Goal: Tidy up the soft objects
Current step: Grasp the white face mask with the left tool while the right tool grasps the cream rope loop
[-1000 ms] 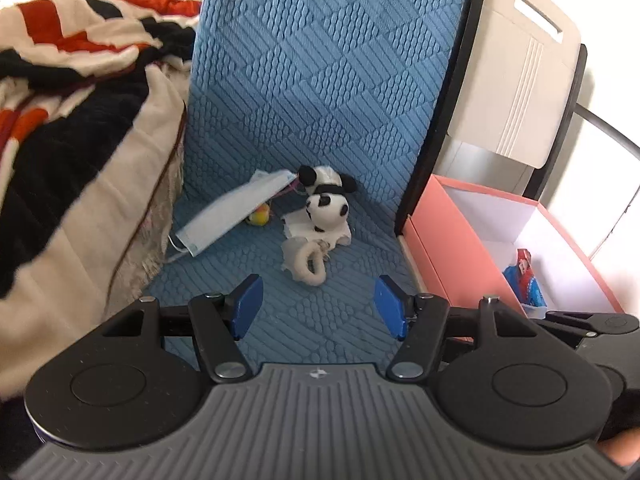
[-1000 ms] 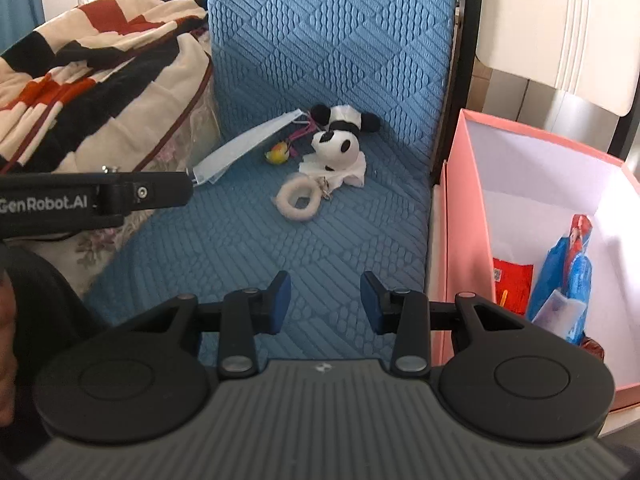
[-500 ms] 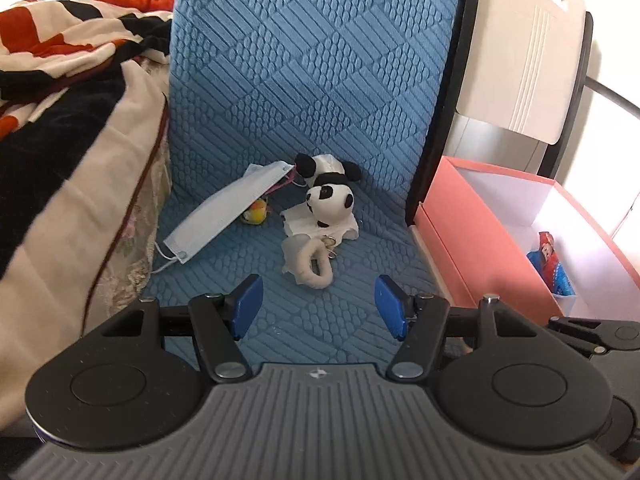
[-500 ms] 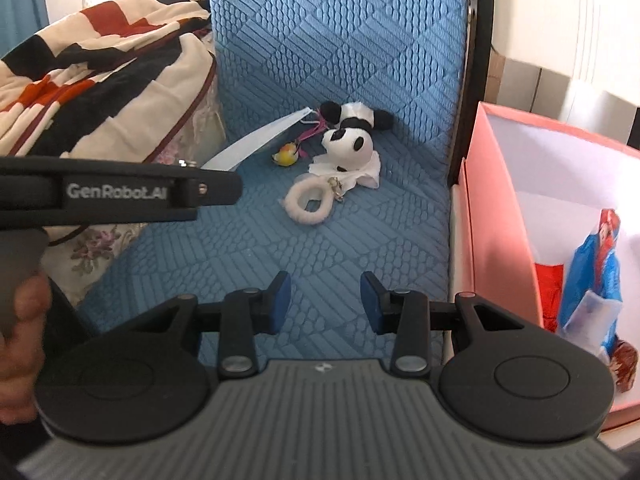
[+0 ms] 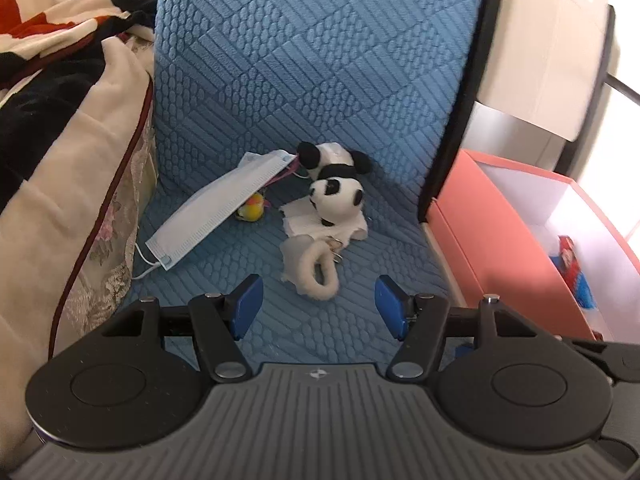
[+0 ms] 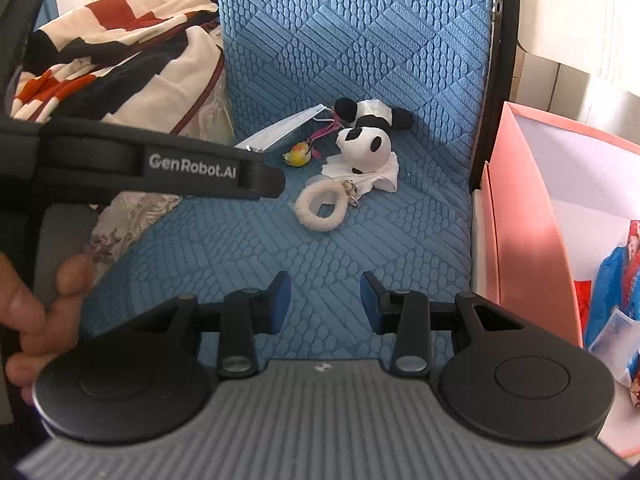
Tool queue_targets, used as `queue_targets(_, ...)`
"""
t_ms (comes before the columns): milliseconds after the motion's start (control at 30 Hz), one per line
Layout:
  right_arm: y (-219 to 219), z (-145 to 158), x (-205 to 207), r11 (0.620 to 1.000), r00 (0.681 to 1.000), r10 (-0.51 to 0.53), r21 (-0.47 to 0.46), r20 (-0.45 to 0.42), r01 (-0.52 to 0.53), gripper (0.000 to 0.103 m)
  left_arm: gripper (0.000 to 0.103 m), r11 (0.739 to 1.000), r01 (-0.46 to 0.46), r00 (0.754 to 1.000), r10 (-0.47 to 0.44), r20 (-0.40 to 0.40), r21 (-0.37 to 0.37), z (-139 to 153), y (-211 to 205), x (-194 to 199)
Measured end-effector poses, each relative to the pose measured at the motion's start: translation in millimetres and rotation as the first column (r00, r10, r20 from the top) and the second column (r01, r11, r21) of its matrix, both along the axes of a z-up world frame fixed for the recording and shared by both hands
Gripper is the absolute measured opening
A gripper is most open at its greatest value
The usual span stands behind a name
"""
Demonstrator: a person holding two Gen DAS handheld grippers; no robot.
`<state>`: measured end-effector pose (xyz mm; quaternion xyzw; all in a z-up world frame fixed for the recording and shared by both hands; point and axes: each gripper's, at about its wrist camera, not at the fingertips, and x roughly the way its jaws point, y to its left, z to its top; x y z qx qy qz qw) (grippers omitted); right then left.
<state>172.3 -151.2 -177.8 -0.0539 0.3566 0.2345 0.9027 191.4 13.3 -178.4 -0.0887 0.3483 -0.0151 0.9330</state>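
Left wrist view: left claw (image 5: 318,300) released, pads spread, nothing between them, hovering over the blue seat cushion (image 5: 280,320). Just past it lies a white fuzzy ring (image 5: 316,276), touching a crumpled tissue (image 5: 304,220) under a panda plush (image 5: 336,196), near the cushion's back edge. Face mask (image 5: 218,210) leans over a small yellow toy (image 5: 251,212), toward the cushion's left edge. Pink box (image 5: 480,240) sits beside the right edge. Striped blanket (image 5: 60,80) left.

Right wrist view: right claw (image 6: 325,300) released, narrower gap, empty, above the cushion's front part. Ring (image 6: 320,206), panda (image 6: 366,144), mask (image 6: 284,130) ahead. Left claw's body crosses from left, a hand (image 6: 36,316) gripping it. Box (image 6: 520,220) right, packets (image 6: 616,292) inside.
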Motion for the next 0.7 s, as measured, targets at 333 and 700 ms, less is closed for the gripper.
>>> queue_targets(333, 18.4, -10.2, 34.3, 1.0, 0.999, 0.023, 0.016, -0.027, -0.023, 0.042, 0.068, 0.998, -0.058, 0.995, 0.06, -0.076, 0.032, -9.7, 23.7, 47.9)
queue_targets(700, 38.0, -25.3, 80.0, 0.998, 0.994, 0.025, 0.059, -0.104, -0.019, 0.041, 0.073, 0.989, -0.052, 0.986, 0.073, -0.149, 0.136, -24.0, 41.4, 96.4)
